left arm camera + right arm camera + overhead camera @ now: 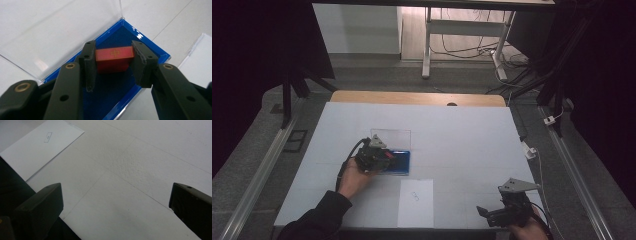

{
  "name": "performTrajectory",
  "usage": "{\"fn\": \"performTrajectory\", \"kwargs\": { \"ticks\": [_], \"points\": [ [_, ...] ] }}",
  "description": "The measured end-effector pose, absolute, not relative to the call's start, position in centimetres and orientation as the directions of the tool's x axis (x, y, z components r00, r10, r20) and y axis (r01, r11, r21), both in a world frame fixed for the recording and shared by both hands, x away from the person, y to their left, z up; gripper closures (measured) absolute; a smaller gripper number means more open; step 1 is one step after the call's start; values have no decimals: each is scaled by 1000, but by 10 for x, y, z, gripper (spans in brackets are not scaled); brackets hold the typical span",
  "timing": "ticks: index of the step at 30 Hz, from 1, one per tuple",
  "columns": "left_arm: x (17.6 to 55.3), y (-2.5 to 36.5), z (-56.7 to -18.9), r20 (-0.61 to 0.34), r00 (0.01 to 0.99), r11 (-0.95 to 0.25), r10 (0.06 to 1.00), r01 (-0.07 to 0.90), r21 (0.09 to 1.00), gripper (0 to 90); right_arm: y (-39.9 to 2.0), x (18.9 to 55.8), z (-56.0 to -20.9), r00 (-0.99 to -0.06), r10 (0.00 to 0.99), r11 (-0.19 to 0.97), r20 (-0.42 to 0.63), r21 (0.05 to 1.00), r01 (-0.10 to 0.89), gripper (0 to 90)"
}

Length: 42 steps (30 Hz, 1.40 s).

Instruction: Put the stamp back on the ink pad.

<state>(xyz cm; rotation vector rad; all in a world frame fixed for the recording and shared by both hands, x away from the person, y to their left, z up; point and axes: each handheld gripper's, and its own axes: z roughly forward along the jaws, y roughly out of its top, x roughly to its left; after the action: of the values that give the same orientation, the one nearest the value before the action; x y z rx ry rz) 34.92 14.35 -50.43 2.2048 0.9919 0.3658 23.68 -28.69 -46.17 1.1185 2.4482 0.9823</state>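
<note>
Red block (114,58) is pinched between the fingers (90,65) of the left gripper (113,66), which press on its two short ends. A small gold cross mark is seen on the top face of the block. The block is held just above the dark blue lining of an open blue case (150,45), inside its walls; whether its underside touches the lining cannot be told. The clear lid (57,32) of the case is folded back and lies flat on the table (160,17), joined to the case along one edge.

In the high view, the left gripper (384,156) is seen over the blue case (404,161), near the middle of the white table (462,135), and it is carried by the person's left hand (353,176) in a dark sleeve. The lid (397,135) is seen on the far side of the case. A white sheet of paper (416,202) with a small printed mark lies at the near edge of the table, close to the case but not touching it.

The right gripper (492,214) is held low at the near right corner of the table, well apart from the case. Its fingers (40,210) are spread wide, and nothing is between them except the bare table surface. The sheet of paper (37,147) is seen beyond them.
</note>
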Motion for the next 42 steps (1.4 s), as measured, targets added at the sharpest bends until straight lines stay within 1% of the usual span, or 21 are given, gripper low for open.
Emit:
{"fn": "performTrajectory", "kwargs": {
  "ticks": [10,14,17,19,23,27,36,39,42],
  "points": [
    [350,144,-504,-35,661,-463,750,562,686,582,-287,237,-462,-667,745,476,25,680,557,0],
    [351,145,-504,-62,656,-449,752,579,681,563,-287,237,-462,-667,745,476,25,680,558,0],
    [351,144,-504,-41,654,-455,756,569,685,487,-287,237,-462,-668,744,477,25,680,557,0],
    [350,144,-502,-35,652,-452,757,562,692,471,-287,237,-462,-668,744,476,26,681,557,0],
    [349,147,-498,-46,644,-429,763,558,710,412,-287,237,-462,-669,743,478,24,680,555,0],
    [349,149,-495,-73,642,-406,763,564,719,337,-287,237,-462,-669,743,477,25,681,556,0],
    [345,152,-487,-145,652,-351,744,566,746,114,-287,236,-462,-670,742,479,21,682,552,0],
    [344,154,-484,-156,649,-344,745,574,743,58,-287,236,-462,-671,741,479,21,683,552,0],
    [341,158,-482,-179,662,-338,728,574,746,47,-287,236,-461,-671,741,479,21,683,551,0]
  ]
}}
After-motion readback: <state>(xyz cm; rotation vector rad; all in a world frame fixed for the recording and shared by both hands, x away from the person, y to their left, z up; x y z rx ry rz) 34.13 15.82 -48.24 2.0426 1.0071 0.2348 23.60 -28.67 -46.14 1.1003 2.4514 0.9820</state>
